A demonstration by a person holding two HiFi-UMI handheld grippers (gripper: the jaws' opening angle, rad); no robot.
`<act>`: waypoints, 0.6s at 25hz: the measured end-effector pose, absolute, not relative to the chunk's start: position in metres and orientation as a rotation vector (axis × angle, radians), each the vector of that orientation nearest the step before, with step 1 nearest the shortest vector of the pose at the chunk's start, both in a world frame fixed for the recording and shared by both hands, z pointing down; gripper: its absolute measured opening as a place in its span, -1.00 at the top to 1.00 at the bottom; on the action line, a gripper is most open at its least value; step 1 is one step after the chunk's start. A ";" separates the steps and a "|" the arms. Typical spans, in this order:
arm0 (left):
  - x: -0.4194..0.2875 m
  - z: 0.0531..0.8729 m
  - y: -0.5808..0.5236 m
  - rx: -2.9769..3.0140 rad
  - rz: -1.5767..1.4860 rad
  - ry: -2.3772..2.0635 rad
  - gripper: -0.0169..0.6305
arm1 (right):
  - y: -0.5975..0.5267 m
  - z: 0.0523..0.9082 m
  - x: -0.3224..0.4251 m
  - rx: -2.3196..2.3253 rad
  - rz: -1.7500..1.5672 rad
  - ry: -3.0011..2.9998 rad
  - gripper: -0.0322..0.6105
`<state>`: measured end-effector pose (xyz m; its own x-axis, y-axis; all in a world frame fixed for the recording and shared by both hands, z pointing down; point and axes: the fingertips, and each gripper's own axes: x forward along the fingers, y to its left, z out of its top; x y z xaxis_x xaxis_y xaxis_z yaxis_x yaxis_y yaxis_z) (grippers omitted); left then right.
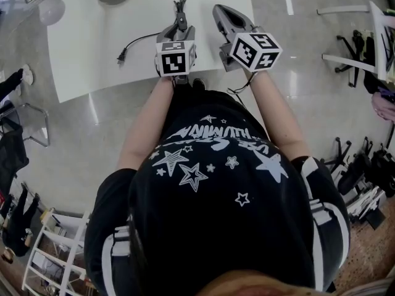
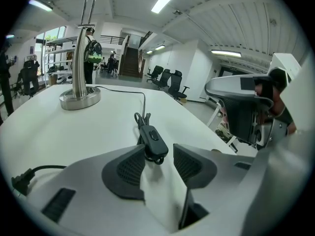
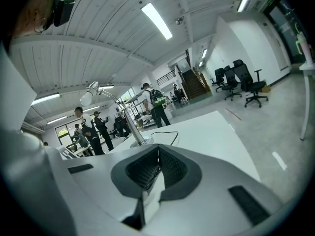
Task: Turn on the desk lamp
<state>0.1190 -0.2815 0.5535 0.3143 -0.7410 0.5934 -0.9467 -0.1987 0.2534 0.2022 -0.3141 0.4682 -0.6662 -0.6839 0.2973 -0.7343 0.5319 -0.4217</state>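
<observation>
Now your left gripper [image 2: 158, 157] sits low over the white table [image 2: 59, 132], jaws apart, and the black inline switch [image 2: 155, 140] lies right between the two dark pads. Its rocker button faces up. The left pad looks just beside the switch body, maybe touching it, and there is a clear gap on the right side, so nothing is clamped.

Beyond the switch, the cord [image 2: 143, 100] runs back across the tabletop to the desk lamp [image 2: 79, 96]. The lamp's round metal base stands upright toward the far side of the table, with its stem rising out of the top of the left gripper view. Off to your left, the plug [image 2: 19, 182] lies loose on the table at the end of its own length of cable, well apart from the lamp base.

Over on the other side, your right gripper [image 3: 157, 154] has its jaws together, pads meeting at the tips, with nothing held between them. From the head view it hangs just beside the left one, over the near edge of the table, tilted upward. It points toward the lamp, whose bulb head [image 3: 88, 96] arches over at the left of the right gripper view.

Far behind the table, several people [image 3: 156, 103] stand in the open hall, and office chairs [image 3: 241, 80] are parked by the wall.
</observation>
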 end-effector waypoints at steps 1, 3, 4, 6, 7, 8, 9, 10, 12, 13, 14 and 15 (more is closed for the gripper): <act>0.118 0.553 -0.281 2.005 0.461 -1.488 0.36 | -0.314 0.469 0.202 1.235 0.803 -2.664 0.89; 0.116 0.553 -0.282 2.001 0.462 -1.493 0.47 | -0.314 0.469 0.201 1.230 0.803 -2.664 0.89; 0.115 0.553 -0.282 2.000 0.459 -1.492 0.47 | -0.315 0.470 0.200 1.226 0.803 -2.664 0.89; 0.113 0.552 -0.282 1.998 0.451 -1.486 0.49 | -0.315 0.472 0.197 1.211 0.802 -2.662 0.89; 0.112 0.552 -0.281 1.998 0.448 -1.482 0.49 | -0.315 0.473 0.195 1.198 0.800 -2.660 0.89; 0.111 0.552 -0.281 1.997 0.446 -1.477 0.50 | -0.315 0.475 0.193 1.183 0.798 -2.659 0.89; 0.111 0.552 -0.281 1.997 0.443 -1.473 0.51 | -0.315 0.476 0.191 1.164 0.795 -2.658 0.89; 0.110 0.551 -0.281 1.997 0.440 -1.468 0.51 | -0.315 0.477 0.188 1.143 0.791 -2.658 0.89; 0.108 0.550 -0.280 1.997 0.437 -1.456 0.52 | -0.314 0.481 0.182 1.094 0.778 -2.655 0.89; 0.108 0.550 -0.279 1.997 0.436 -1.448 0.52 | -0.314 0.483 0.178 1.063 0.770 -2.650 0.89; 0.107 0.550 -0.279 1.996 0.437 -1.441 0.53 | -0.313 0.487 0.175 1.025 0.759 -2.639 0.89; 0.107 0.550 -0.278 1.995 0.438 -1.434 0.53 | -0.312 0.492 0.170 0.977 0.746 -2.621 0.89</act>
